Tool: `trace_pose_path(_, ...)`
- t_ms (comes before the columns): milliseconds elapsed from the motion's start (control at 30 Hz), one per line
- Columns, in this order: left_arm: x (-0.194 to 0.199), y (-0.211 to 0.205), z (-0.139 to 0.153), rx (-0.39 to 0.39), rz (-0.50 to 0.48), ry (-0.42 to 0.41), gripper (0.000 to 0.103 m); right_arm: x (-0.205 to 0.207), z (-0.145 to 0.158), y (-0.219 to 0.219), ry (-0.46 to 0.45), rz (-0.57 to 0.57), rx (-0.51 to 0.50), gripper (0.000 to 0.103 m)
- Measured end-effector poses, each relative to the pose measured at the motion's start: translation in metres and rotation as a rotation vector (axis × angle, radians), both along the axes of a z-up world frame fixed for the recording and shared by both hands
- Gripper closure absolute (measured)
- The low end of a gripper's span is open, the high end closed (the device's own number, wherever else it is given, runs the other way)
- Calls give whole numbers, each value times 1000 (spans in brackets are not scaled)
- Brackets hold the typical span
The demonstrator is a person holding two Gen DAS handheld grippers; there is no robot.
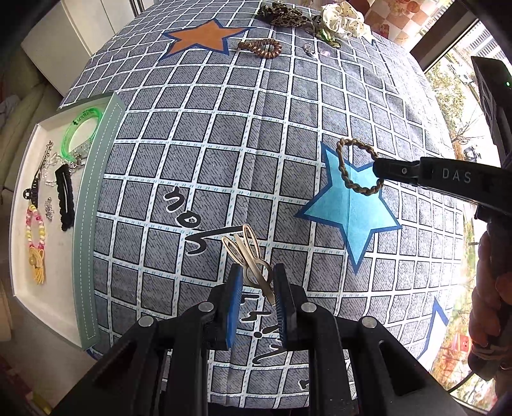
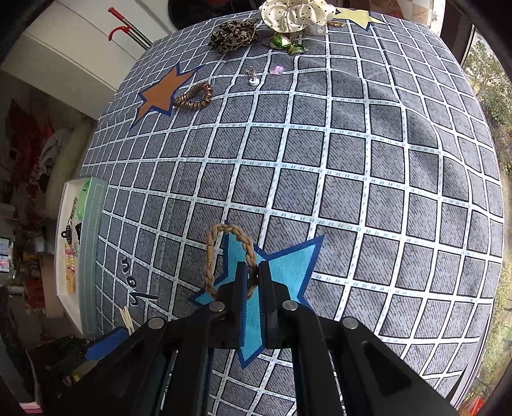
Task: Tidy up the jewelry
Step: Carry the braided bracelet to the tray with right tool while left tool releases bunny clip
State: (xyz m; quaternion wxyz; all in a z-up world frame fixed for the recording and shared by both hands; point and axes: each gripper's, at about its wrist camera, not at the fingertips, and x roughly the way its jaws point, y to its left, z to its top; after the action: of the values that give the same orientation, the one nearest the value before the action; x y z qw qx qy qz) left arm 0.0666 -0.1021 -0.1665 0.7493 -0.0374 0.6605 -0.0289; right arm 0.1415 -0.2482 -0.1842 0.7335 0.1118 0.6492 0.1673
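My left gripper [image 1: 257, 272] is shut on a few cream metal hair clips [image 1: 246, 249], which stick up from between its blue pads above the checked tablecloth. My right gripper [image 1: 380, 171] is shut on a brown braided hair tie [image 1: 344, 160] that hangs over the light-blue star. In the right wrist view, the braided hair tie [image 2: 211, 256] loops up and left from the shut right gripper [image 2: 252, 268]. The cream hair clips [image 2: 127, 316] show at lower left. A white tray with a green rim [image 1: 92, 198] lies at the table's left edge.
The tray holds a green bangle [image 1: 84, 131], a black clip [image 1: 65, 195] and a bead bracelet [image 1: 35, 230]. At the far end lie a brown coil tie [image 1: 260, 48], a leopard scrunchie [image 1: 281, 14], a white dotted scrunchie [image 1: 344, 17] and a small ring [image 1: 308, 48].
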Motion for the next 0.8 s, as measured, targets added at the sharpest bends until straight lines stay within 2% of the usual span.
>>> trace_pose_path(167,10,13,19,10,-23,-21,76,-6,5,0,23,-28,14,96)
trace_pose_path(400,-11,50,30,17,-65,-46,76,-23,21,-3,27,-53,23,96)
trace_pose_path(800,-5,82,50,-3,-183,-69,76,-43,43,16,24,-149,6,96)
